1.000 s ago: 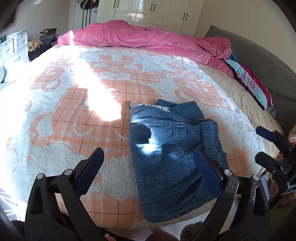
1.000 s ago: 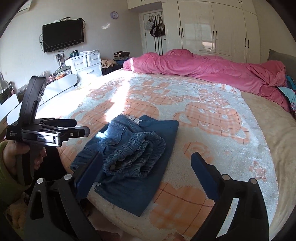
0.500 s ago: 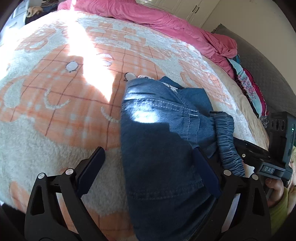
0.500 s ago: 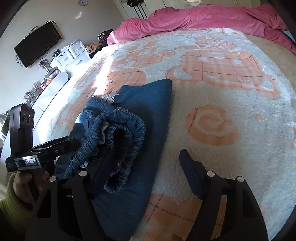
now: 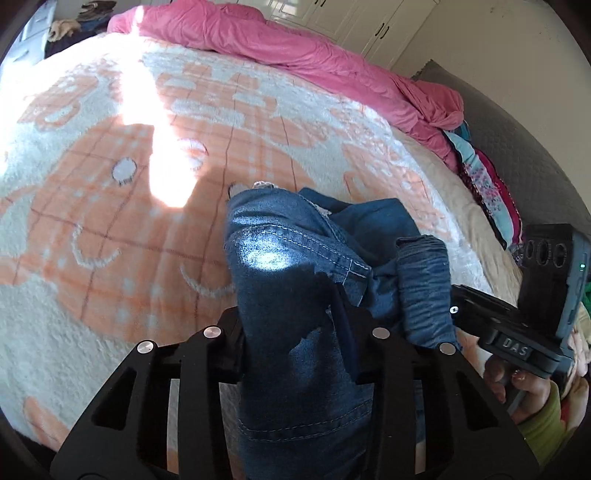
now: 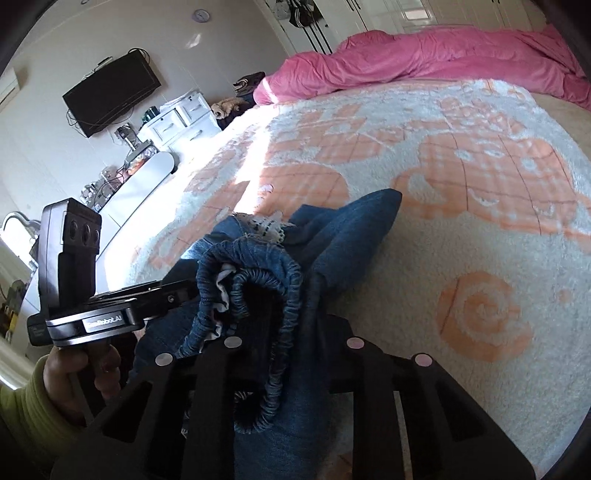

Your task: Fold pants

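Bed: blanket, jeans, perhaps quilt

Sunlit bed with pink duvet, white wardrobes, wall-mounted television

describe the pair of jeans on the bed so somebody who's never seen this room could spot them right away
Start at the big bed with the fluffy white and orange blanket. At its near edge lie the jeans, clamped by both grippers. They are the only blue denim, with a gathered elastic waistband, unlike the pink duvet at the far side.
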A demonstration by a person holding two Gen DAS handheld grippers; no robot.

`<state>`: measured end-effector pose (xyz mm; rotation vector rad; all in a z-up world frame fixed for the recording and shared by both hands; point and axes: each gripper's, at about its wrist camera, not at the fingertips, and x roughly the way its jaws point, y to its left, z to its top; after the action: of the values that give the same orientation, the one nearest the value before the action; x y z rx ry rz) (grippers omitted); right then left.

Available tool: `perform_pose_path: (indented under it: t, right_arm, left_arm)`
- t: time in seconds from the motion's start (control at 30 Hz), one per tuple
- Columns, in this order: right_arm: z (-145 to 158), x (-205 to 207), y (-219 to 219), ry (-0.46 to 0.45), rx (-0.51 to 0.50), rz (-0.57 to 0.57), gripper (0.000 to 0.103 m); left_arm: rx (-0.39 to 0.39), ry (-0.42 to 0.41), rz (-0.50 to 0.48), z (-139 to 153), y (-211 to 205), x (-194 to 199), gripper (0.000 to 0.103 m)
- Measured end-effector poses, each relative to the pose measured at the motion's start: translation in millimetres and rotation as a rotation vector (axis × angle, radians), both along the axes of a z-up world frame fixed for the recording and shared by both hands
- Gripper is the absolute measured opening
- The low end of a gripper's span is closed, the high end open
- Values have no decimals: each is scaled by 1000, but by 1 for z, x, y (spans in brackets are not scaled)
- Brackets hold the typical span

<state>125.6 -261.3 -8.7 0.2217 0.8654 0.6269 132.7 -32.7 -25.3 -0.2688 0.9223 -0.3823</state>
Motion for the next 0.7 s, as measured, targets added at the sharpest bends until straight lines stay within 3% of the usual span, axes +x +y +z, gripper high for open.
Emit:
perform_pose_path:
  t: [0.13,0.27,0.43,0.6,0.7]
  right_arm:
    - [21,13,12,-72,-18,-7,18]
    - [26,35,22,-88,-21,-30,18]
    - [7,61,31,-45,-74,-92,18]
    - [-21,70,22,34,-126,-156,20]
    - [-33,69,17,51,-178,-181,38]
  left_arm:
    - [14,-39,22,16,6,16,30]
    - [43,-76,60,29,17,36,30]
    - [109,-29,84,8,20,58,30]
    - [129,-7,118,-13,30,57,48]
    - [112,5,124,-17,37,55,58]
